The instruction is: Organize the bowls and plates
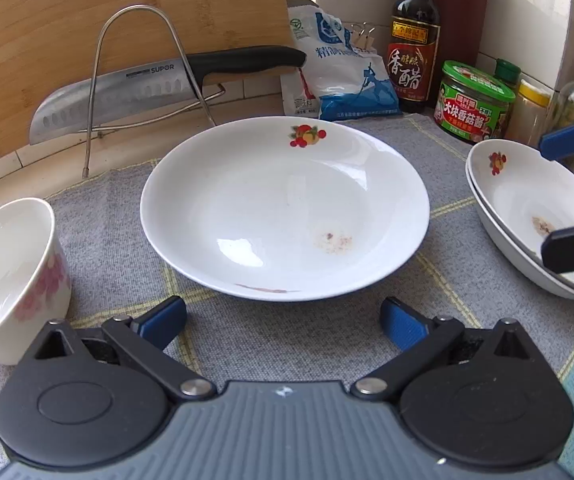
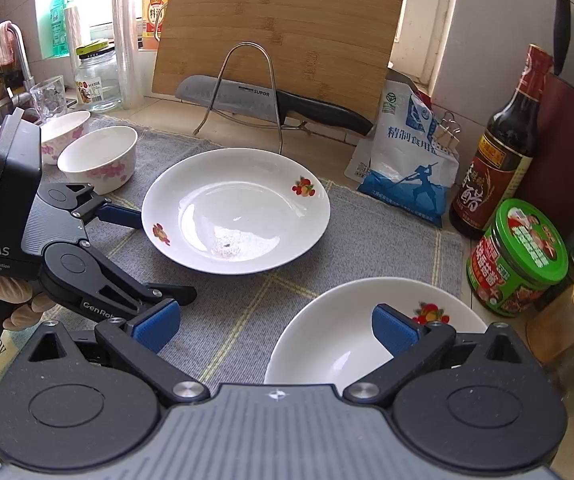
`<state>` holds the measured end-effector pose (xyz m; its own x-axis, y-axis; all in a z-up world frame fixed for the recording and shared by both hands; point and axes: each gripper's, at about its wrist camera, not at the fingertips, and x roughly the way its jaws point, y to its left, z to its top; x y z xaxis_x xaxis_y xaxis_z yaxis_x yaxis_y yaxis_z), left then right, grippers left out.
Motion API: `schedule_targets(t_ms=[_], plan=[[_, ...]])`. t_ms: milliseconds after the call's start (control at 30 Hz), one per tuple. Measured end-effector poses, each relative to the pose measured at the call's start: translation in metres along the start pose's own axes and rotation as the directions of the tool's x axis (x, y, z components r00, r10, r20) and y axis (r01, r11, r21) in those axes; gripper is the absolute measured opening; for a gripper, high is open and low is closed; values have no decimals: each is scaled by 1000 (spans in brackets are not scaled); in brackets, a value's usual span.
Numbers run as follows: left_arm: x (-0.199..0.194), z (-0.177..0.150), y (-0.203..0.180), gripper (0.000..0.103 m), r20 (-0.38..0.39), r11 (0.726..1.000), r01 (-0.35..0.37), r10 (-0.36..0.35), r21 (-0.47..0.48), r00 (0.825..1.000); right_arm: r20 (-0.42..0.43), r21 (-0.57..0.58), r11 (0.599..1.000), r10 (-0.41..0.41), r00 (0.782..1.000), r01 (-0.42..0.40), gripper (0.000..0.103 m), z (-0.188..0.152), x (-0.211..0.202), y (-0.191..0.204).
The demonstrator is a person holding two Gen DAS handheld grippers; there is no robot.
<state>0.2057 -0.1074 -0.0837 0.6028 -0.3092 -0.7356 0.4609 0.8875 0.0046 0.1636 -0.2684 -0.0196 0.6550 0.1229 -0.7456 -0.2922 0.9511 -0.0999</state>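
a: plates first, where are they?

b: one white plate (image 1: 285, 208) with fruit decals lies flat in the middle of the grey cloth (image 1: 287, 332) on the desk. there are reddish smears on its inside. a stack of two more plates (image 1: 527, 216) sits at the right end of the cloth, well apart from the first, near the green-lidded jar (image 1: 473, 100).

a: and the bowls?

b: a white bowl with pink flowers (image 1: 11, 276) stands upright at the left of the cloth. from the right wrist view a second flowered bowl (image 2: 65, 134) shows behind it, the two just beside each other.

a: left claw?

b: the left claw (image 1: 283, 320) is spread wide and holds nothing. it hangs just short of the near rim of the middle plate, not touching it.

a: right claw?

b: the right claw (image 2: 275, 326) is wide open too, with nothing gripped. it is over the near edge of the stacked plates; from the left wrist view one blue finger is above the far rim and the other over the inside, and i cannot tell whether either touches.

a: behind all that?

b: a knife (image 1: 159, 88) rests across a wire rack (image 1: 143, 80), in front of a leaning bamboo cutting board (image 1: 127, 20). a salt bag (image 1: 339, 76) and a dark vinegar bottle (image 1: 413, 40) stand to the right.
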Motion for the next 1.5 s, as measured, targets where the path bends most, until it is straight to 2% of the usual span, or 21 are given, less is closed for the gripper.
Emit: schedule_targets(t_ms=[300, 733, 833, 1133, 1500], plan=[[5, 5, 3, 103, 19, 1000, -8, 9, -15, 1000, -39, -102, 991, 81, 996, -85, 103, 40, 45, -13], [3, 0, 1, 103, 56, 999, -23, 24, -30, 998, -144, -205, 957, 178, 973, -206, 103, 77, 116, -27], [5, 5, 1, 103, 39, 999, -26, 27, -32, 999, -165, -216, 948, 200, 966, -233, 103, 82, 130, -29], [4, 5, 1, 103, 53, 1000, -22, 22, -8, 998, -206, -215, 918, 290, 935, -332, 103, 91, 155, -34], [4, 6, -1, 101, 67, 999, -24, 22, 29, 998, -224, -203, 886, 372, 901, -416, 103, 101, 166, -37]])
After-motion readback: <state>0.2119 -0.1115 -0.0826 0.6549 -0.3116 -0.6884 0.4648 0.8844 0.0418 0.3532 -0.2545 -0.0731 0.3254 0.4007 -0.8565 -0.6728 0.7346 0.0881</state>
